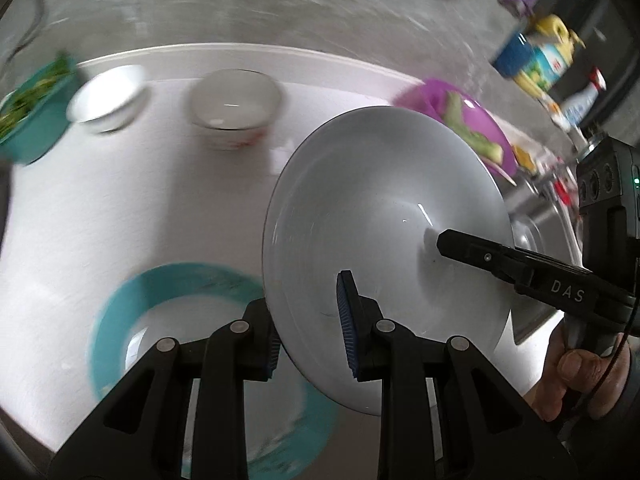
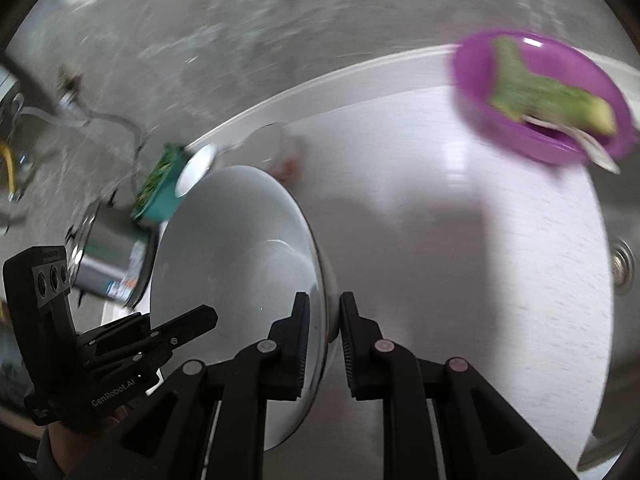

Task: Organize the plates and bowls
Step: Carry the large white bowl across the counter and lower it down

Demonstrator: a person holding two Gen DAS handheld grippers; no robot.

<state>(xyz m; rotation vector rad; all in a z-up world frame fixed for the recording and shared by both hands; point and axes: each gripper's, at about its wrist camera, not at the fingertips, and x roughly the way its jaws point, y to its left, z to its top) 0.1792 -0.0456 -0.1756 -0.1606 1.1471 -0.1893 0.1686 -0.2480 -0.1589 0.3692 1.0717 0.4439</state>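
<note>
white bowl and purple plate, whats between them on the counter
In the left wrist view, a red-marked bowl stands between the white bowl and the purple plate; otherwise bare counter.

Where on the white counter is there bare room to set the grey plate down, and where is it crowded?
Free: the wide white stretch between the purple plate and the sink edge. Also the middle, between the bowls at the back and the teal-rimmed plate. Crowded: the back edge, with the green container, white bowl and glass bowl.
</note>
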